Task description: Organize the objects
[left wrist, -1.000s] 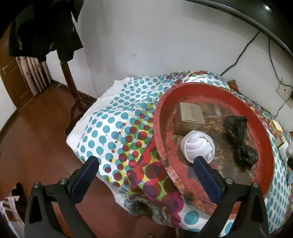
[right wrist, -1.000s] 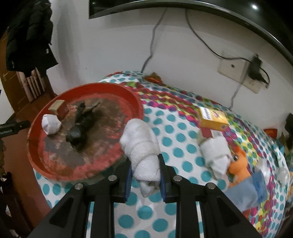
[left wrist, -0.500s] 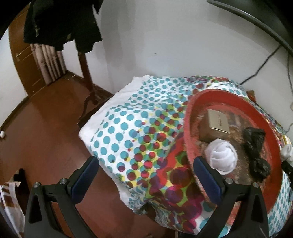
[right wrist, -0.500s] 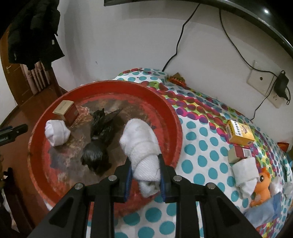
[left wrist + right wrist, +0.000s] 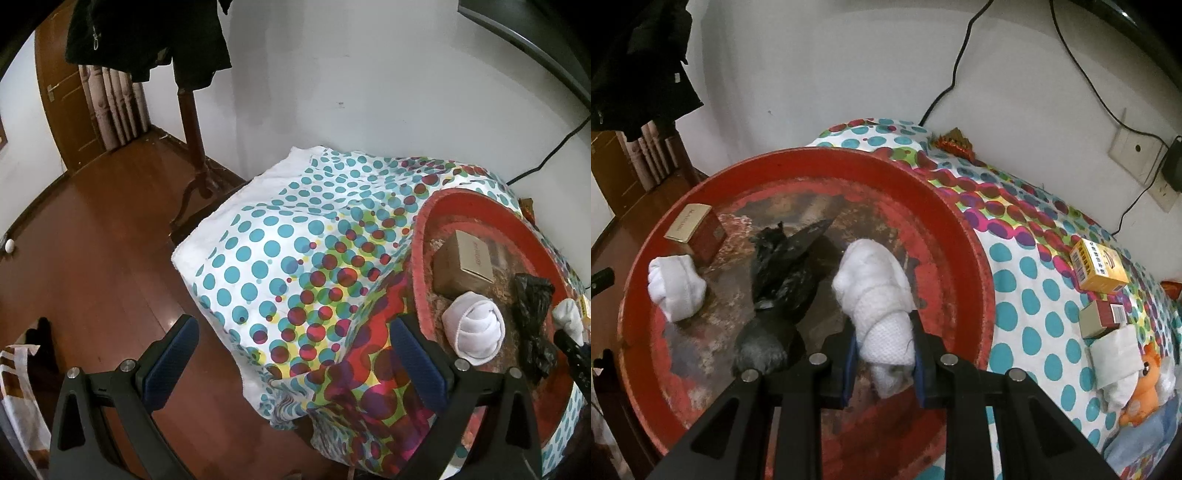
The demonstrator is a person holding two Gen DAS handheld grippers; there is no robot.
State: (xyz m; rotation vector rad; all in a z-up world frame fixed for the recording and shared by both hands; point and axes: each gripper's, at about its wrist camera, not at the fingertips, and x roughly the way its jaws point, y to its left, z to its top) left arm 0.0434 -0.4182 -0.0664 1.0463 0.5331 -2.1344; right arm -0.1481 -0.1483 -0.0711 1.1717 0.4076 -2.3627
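My right gripper (image 5: 882, 354) is clamped on a rolled white sock (image 5: 875, 291) above the red tray (image 5: 967, 258); I judge lowering it onto the bare patch right of the black bag (image 5: 783, 284) is best. My left gripper (image 5: 291, 358) hangs wide apart off the table edge, clear

A lived-in room of a home. A table (image 5: 280, 258) under a polka-dot cloth stands against a plain white wall (image 5: 332, 74), on a polished wooden floor (image 5: 92, 240). Dark clothes (image 5: 147, 33) hang from a wooden coat stand (image 5: 190, 122) near a brown door (image 5: 59, 96). A wall socket (image 5: 1137, 155) with trailing cables and a small orange plush toy (image 5: 1145, 384) add to the domestic look.
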